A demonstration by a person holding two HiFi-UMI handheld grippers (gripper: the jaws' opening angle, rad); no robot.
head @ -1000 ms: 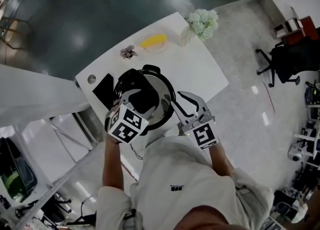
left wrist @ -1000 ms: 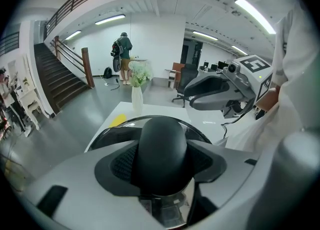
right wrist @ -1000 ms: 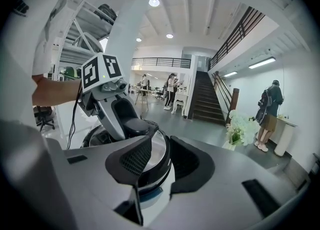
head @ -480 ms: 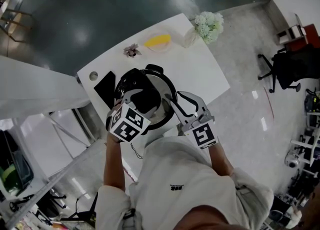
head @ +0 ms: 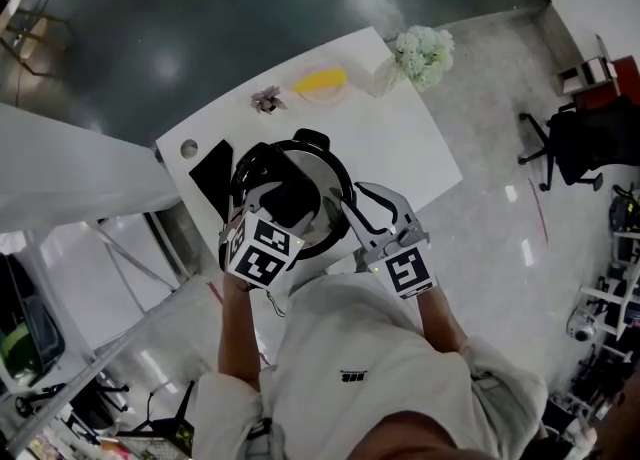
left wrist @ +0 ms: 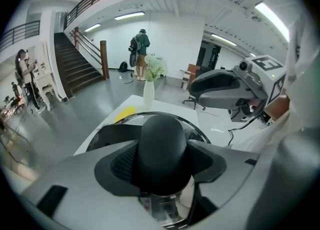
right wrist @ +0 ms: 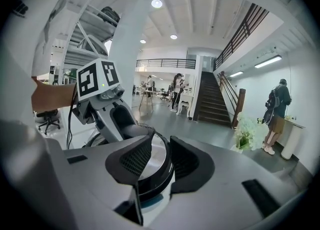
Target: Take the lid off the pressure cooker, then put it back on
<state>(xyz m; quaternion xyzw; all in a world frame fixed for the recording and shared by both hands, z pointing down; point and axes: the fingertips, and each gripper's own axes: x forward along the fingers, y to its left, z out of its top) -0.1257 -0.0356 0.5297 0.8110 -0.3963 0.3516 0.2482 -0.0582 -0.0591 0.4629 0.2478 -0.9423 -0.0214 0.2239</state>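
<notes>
The steel pressure cooker (head: 328,176) stands on the white table (head: 400,138) with its lid (left wrist: 197,131) on. In the left gripper view my left gripper (left wrist: 162,166) is shut on the lid's black knob (left wrist: 162,141), one pad pressing on each side. In the head view that gripper (head: 285,200) reaches over the cooker from the near side. My right gripper (head: 352,204) is at the cooker's right edge. In the right gripper view its jaws (right wrist: 159,161) are closed over the cooker's black rim (right wrist: 161,174), which runs between the two pads.
At the table's far end are a vase of white flowers (head: 425,53), a yellow item on a plate (head: 320,83) and a small dried flower (head: 265,100). A black flat object (head: 210,176) lies left of the cooker. An office chair (head: 575,138) stands on the floor at right.
My left gripper has rolled slightly while still on the knob. The right gripper and the cooker have stayed where they were.
</notes>
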